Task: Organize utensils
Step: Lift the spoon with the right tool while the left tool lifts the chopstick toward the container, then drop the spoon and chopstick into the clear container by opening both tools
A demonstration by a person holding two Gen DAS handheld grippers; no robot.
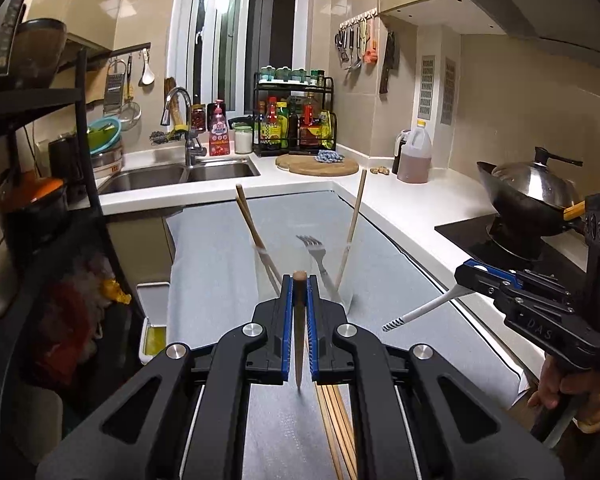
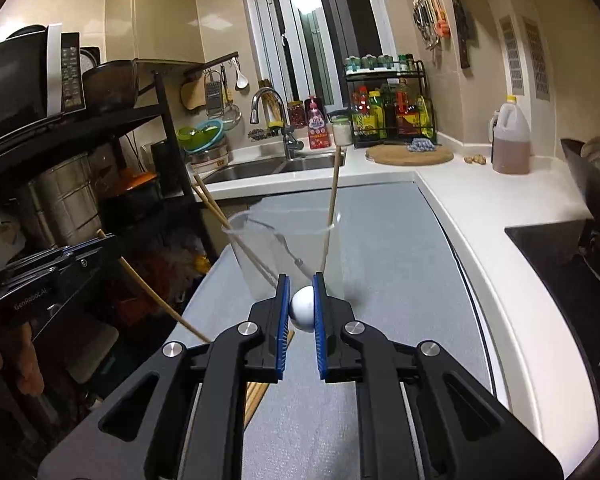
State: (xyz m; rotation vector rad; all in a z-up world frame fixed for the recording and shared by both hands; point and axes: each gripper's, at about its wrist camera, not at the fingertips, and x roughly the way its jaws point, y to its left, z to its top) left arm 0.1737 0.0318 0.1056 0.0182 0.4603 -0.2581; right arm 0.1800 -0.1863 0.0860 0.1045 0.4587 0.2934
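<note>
Plainly, the left gripper (image 1: 299,280) has its blue ribbed pads pressed flat against a single chopstick (image 1: 298,320), a slim round stick of pale wood with a darker butt end showing just above the fingertips; its tapered tip hangs down behind the pads, clear of the mat; the right gripper (image 2: 302,282) is clamped on the bowl of a white spoon (image 2: 302,308), smooth and glossy like ceramic or plastic, with its straight handle, striped black at the end, sticking out sideways in the left wrist view; a clear plastic cup (image 2: 296,248), tall and slightly tapered, stands on the grey textured mat (image 2: 400,280) just ahead of both grippers, toward the mat's far edge; three wooden chopsticks lean against its rim, two to the left and one (image 2: 333,184) to the right, and a metal fork (image 1: 315,256) rests inside, tines up; a bundle of loose chopsticks (image 1: 336,424) lies flat on the mat below the left gripper, near the near edge; the mat covers a white counter (image 2: 480,208); "GenRobot.AI" is printed on the left gripper's body in the right wrist view, and raised letters on the right gripper's side look like "DAS".
</note>
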